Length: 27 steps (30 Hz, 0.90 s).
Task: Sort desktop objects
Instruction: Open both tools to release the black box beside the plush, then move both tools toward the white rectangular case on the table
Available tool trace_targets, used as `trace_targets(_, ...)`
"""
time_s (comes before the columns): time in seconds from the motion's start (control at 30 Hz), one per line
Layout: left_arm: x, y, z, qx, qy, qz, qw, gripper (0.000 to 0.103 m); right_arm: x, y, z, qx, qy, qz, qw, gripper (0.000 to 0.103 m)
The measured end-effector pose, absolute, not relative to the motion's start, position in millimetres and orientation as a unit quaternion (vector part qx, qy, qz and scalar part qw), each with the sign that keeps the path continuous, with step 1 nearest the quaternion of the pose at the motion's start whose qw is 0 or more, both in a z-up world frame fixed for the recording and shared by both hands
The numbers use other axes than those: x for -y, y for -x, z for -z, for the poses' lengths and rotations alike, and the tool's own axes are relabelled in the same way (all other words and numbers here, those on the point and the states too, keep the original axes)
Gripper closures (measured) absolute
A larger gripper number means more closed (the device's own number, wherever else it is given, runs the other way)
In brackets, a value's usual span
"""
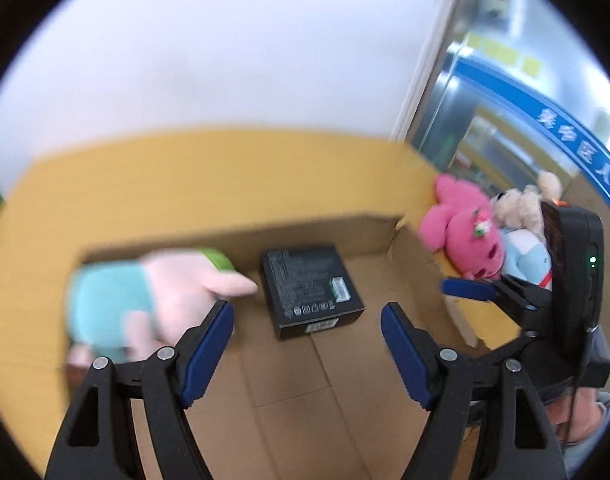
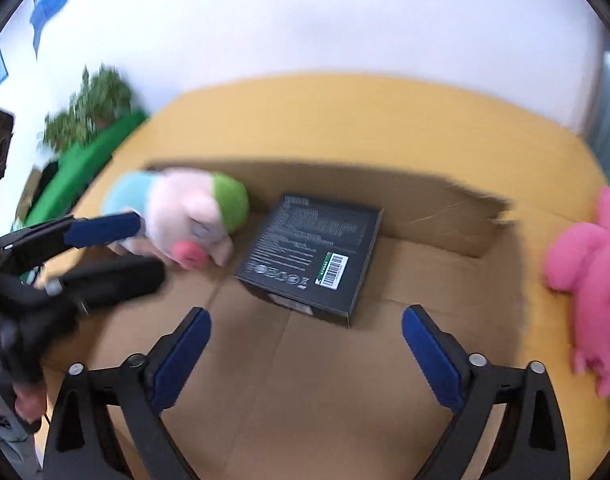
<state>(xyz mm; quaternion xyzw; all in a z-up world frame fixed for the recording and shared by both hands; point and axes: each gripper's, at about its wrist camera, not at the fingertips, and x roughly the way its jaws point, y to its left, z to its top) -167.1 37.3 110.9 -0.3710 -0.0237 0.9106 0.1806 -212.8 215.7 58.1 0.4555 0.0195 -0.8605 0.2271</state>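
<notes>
Both devices hover over an open cardboard box on the yellow bench. The left hand-held gripper stands wide and empty; the right hand-held gripper likewise. A pig plush toy lies in the box's left corner, beside a black carton. A pink plush toy rests on the bench outside. Judged soft, light and compressible: grasp across the body. The carton is rigid: take it by opposite edges.
</notes>
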Motion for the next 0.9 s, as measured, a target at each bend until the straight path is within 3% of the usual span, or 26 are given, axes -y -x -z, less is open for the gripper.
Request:
trace_targets(0.17, -24, 72, -140, 0.014, 0.298, -0.938, 0.176, 0.023, -239, 119, -99, 0.03, -0.391, 0.894, 0.217, 0.0)
trace_targets(0.4, -13, -28, -105, -0.02, 0.269, -0.958, 0.102, 0.023, -248, 9, -91, 0.048, -0.364, 0.916, 0.161, 0.0)
trace_targets(0.63, -4, -78, -59, -0.01, 0.3, -0.949, 0.097, 0.023, -228, -64, -63, 0.009, -0.325, 0.936, 0.138, 0.0)
trace_targets(0.9, -11, -102, -7, 0.021, 0.358, -0.926, 0.12, 0.023, -184, -128, 3, -0.017, -0.361, 0.905, 0.224, 0.0)
